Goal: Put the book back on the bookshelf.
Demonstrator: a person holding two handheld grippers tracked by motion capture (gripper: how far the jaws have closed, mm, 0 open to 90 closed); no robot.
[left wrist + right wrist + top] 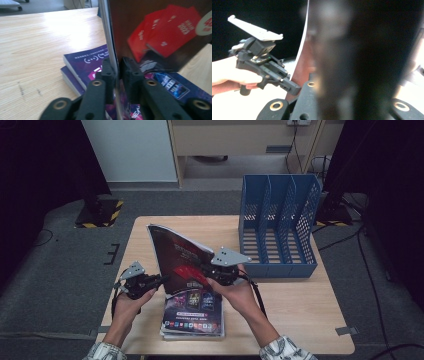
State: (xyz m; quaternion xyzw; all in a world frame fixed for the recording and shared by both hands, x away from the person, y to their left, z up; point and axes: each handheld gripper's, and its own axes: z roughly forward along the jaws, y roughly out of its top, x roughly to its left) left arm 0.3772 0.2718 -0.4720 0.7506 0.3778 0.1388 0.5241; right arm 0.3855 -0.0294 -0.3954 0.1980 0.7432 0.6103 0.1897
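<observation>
A dark booklet with red pictures on its cover (172,252) stands lifted on edge over a stack of similar purple booklets (192,317) on the wooden table (300,320). My left gripper (161,279) is shut on the booklet's left edge. In the left gripper view its jaws (115,66) pinch the thin edge of the booklet (155,32) above the stack (82,65). My right gripper (202,270) is shut on the cover from the right. In the right gripper view the booklet (362,50) is a close blur between the jaws (337,85), with the left gripper (295,89) beyond it.
A blue file rack with three slots (277,227) stands on the table's back right, close behind the right gripper. Bare wood lies left of the stack (37,37) and along the front right. Dark floor surrounds the table.
</observation>
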